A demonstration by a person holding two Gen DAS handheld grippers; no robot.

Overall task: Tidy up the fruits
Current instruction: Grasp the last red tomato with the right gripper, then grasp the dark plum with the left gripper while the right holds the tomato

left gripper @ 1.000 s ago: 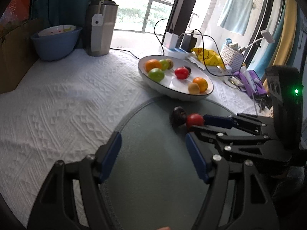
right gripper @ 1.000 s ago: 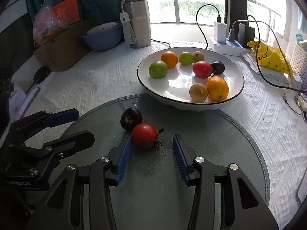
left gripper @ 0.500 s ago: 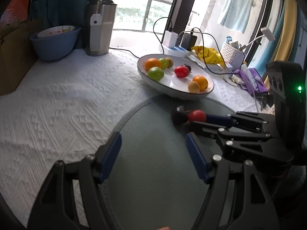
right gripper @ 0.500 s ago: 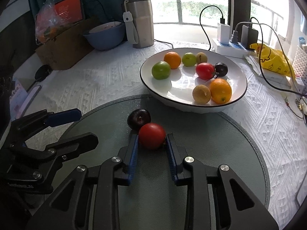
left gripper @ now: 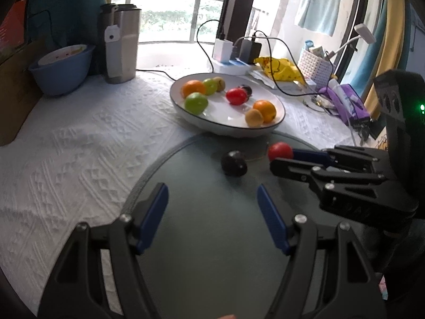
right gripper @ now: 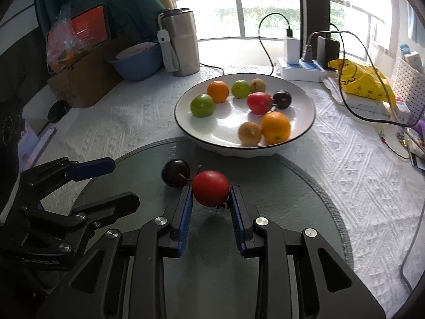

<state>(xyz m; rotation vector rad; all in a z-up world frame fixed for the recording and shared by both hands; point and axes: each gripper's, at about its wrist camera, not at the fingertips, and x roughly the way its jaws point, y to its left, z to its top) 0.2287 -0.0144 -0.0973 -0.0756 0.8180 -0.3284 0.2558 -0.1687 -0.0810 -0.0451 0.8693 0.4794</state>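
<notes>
Holding the red fruit [right gripper: 210, 188], the right tongs [right gripper: 211, 202] needed a soft squeeze and a slow lift over the plate [right gripper: 305, 130] rim; the left tongs [left gripper: 212, 214] were wide apart, holding nothing.

A steel tumbler [right gripper: 182, 45] stands at the back of the white cloth [right gripper: 353, 164], just beside a blue bowl [right gripper: 136, 62]. A cardboard box [right gripper: 79, 79] sits left of the bowl. A power strip [right gripper: 300, 70] with plugged chargers lies behind, near a yellow bag [right gripper: 358, 82] and a white basket [left gripper: 316, 65]. A round grey mat [left gripper: 212, 239] covers the near cloth.
</notes>
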